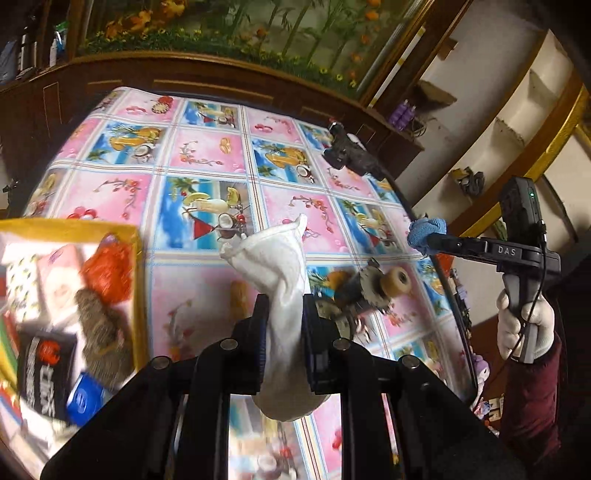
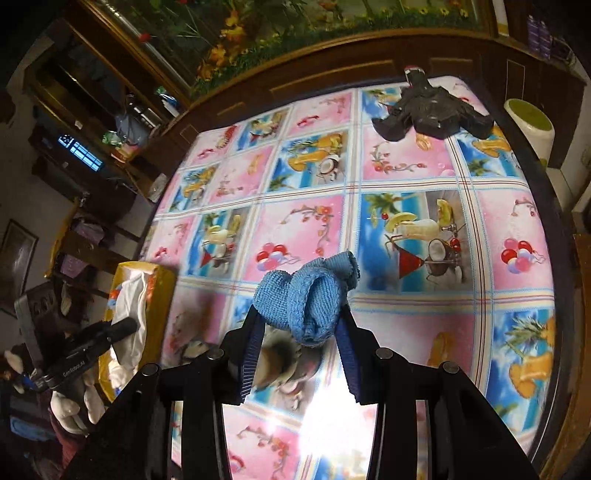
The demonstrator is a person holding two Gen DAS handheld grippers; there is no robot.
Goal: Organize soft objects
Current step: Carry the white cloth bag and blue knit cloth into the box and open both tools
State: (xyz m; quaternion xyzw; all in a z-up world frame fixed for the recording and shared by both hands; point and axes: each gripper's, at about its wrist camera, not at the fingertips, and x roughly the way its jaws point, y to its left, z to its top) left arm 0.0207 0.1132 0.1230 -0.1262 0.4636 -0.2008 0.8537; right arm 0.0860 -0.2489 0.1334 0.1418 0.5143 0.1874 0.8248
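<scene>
Left wrist view: left gripper [image 1: 284, 306] fingers clenched on white sock [image 1: 280, 266], sticking out at 12 o'clock. Right gripper [image 2: 301, 325] fingers grasp blue cloth [image 2: 306, 295] above surface [image 2: 406, 302].

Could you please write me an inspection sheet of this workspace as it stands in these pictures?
Surface: table under a glossy fruit-print cloth.
Job's things: white sock in the left tool; rolled blue cloth in the right tool; yellow box holding soft items.
Clutter: black gadget at the far edge; round wheeled object, blurred.
Grippers: both shut on their loads, lifted off the table.
Cables: black cable along the right tool's handle.
Surroundings: dark wood cabinets, flower painting, shelves.
</scene>
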